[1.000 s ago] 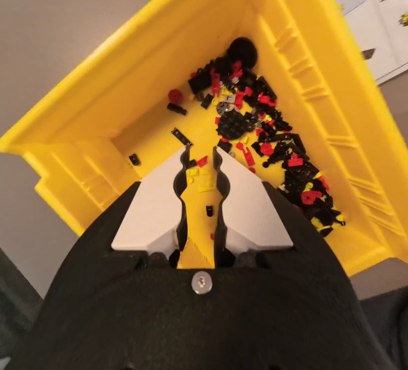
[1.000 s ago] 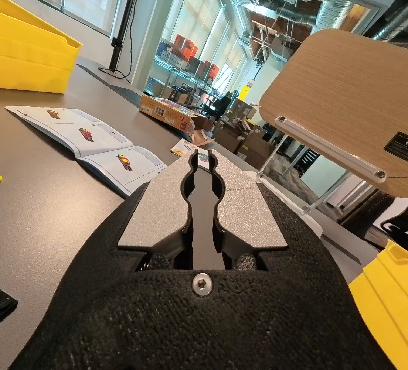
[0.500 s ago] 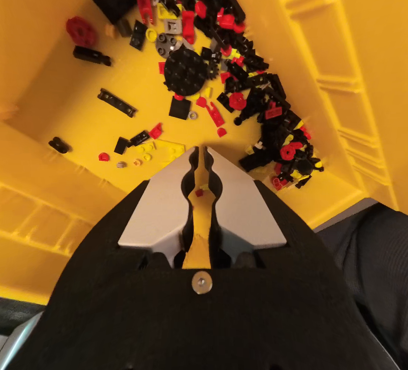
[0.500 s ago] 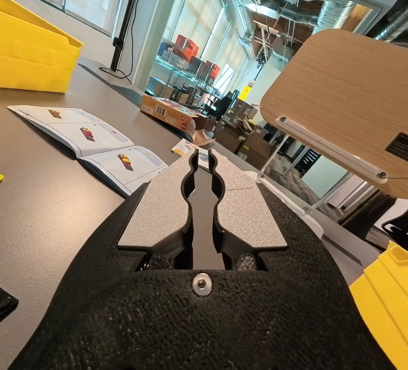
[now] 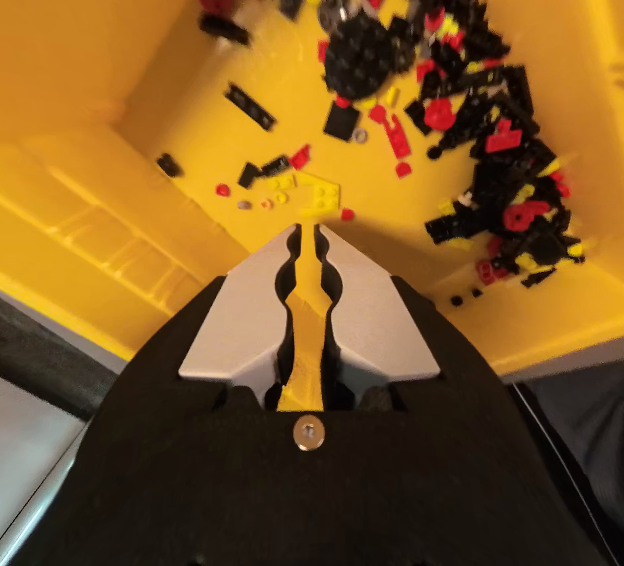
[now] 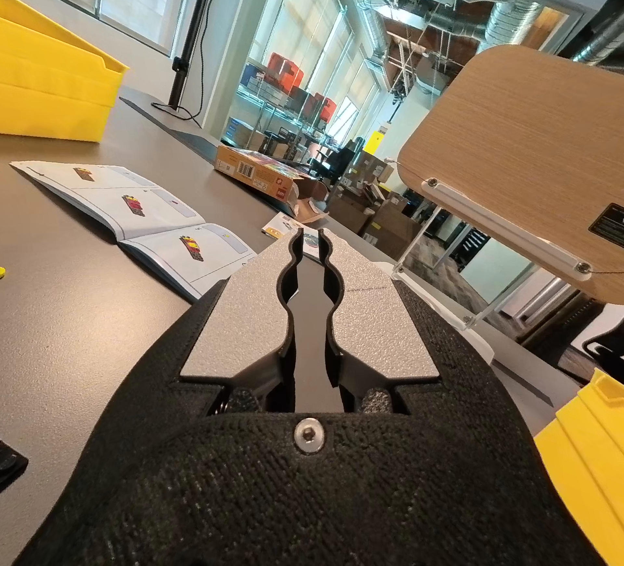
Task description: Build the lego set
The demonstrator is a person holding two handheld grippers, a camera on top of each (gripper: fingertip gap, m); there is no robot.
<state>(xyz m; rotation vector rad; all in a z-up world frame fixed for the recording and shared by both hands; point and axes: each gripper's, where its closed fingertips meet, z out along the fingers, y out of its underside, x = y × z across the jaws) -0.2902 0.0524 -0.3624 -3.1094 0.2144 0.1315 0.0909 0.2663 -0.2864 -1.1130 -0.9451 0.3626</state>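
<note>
Left gripper (image 5: 307,226) inside yellow bin (image 5: 84,84), jaws narrowly parted, empty — tips just short of yellow wedge plate (image 5: 320,195) on bin floor. Right gripper (image 6: 309,233) idle over desk (image 6: 67,296), slightly parted, empty. Risk: narrow gap shoves 1 flat plate away — plate skids.

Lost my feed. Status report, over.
Left gripper slightly open, empty, over bin, near yellow wedge plate. Right gripper slightly open, empty, above table. Nothing in the way.

yellow bin (image 5: 101,60) | pieces (image 5: 472,111) black, red, yellow (blurred) | fingers (image 5: 256,306) grey | table (image 6: 67,296) dark grey
</note>
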